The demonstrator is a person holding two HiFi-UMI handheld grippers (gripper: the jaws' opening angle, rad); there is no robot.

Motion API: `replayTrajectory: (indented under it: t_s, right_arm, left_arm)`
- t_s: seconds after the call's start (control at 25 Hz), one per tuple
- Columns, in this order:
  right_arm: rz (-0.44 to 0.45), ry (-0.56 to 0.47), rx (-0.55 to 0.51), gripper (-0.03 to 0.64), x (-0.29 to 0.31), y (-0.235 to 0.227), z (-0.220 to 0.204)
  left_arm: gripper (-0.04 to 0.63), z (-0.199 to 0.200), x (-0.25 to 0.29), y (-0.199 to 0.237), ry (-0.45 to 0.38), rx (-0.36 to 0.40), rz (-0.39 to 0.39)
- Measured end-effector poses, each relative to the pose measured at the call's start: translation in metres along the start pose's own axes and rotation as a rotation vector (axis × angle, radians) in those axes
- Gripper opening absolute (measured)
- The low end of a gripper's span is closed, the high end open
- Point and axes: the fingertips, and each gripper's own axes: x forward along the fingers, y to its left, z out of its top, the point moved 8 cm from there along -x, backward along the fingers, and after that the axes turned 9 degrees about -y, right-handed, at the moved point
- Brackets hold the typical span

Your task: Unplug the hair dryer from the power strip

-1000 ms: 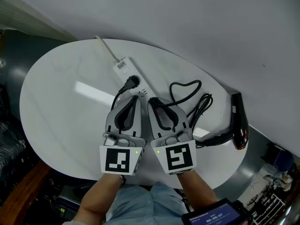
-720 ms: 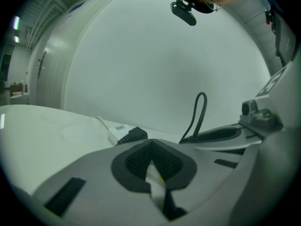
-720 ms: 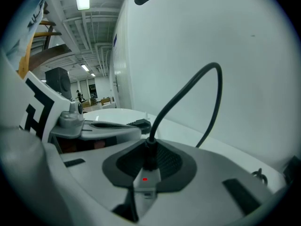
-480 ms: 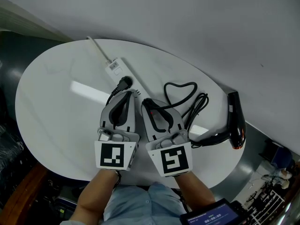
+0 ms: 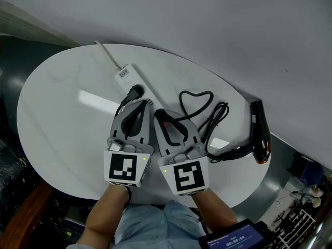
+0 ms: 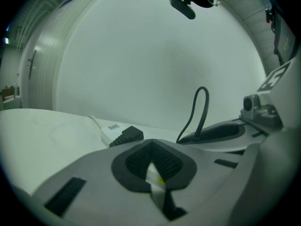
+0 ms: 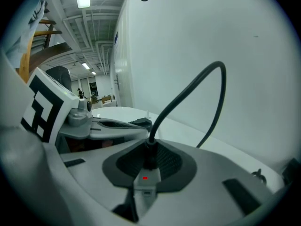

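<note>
Head view: the oval white tabletop has bare room across its left half and along the near rim. The far side runs close to a plain wall. The power strip lies diagonally at upper left with the black plug seated in it. The hair dryer lies at the right rim, well apart from the strip. Its cord loops between them. The left claw and right claw lie side by side at centre, tips just beside the strip's near end. This view does not show how the jaws stand.

Left gripper view: the left claw has its jaws together, pads meeting. A pale sliver with a yellow spot sits at the seam, and I cannot tell what it is. Ahead are the power strip and the plug in its socket. The right claw is alongside, with the cord arching up from it.

Right gripper view: the right claw is clamped on the cord, which rises out of the pads and bends over to the right. The left claw lies just beside it. The hair dryer shows in the head view only.
</note>
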Motion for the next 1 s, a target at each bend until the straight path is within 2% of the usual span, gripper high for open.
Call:
replayTrajectory:
  t_s: [0.24, 0.44, 0.52, 0.6, 0.64, 0.76, 0.92, 1.0]
  right_arm:
    - [0.003, -0.016, 0.016, 0.051, -0.001, -0.001, 0.001]
    - [0.016, -0.018, -0.006, 0.048, -0.005, 0.0, 0.005]
    - [-0.016, -0.106, 0.041, 0.048, -0.008, 0.0, 0.014]
    - [-0.081, -0.228, 0.141, 0.048, -0.01, -0.001, 0.027]
    - [-0.097, -0.25, 0.161, 0.048, -0.012, -0.001, 0.032]
    - [-0.106, -0.247, 0.147, 0.048, -0.019, -0.005, 0.037]
    - [-0.128, -0.265, 0.137, 0.049, -0.032, -0.009, 0.039]
    - [-0.122, -0.241, 0.104, 0.049, -0.039, -0.008, 0.036]
  left_arm:
    - [-0.003, -0.003, 0.003, -0.001, 0.038, 0.034, -0.054]
    - [-0.003, -0.003, 0.001, 0.004, 0.07, 0.02, -0.091]
    - [-0.003, -0.003, 0.002, 0.0, 0.081, 0.043, -0.113]
    - [-0.003, -0.003, 0.003, -0.002, 0.09, 0.061, -0.13]
    - [-0.003, -0.003, 0.003, -0.002, 0.087, 0.055, -0.13]
    - [-0.003, -0.003, 0.002, 0.003, 0.073, 0.029, -0.114]
    - [-0.003, -0.004, 0.003, 0.003, 0.069, 0.04, -0.115]
    - [-0.003, -0.005, 0.001, 0.004, 0.066, 0.023, -0.112]
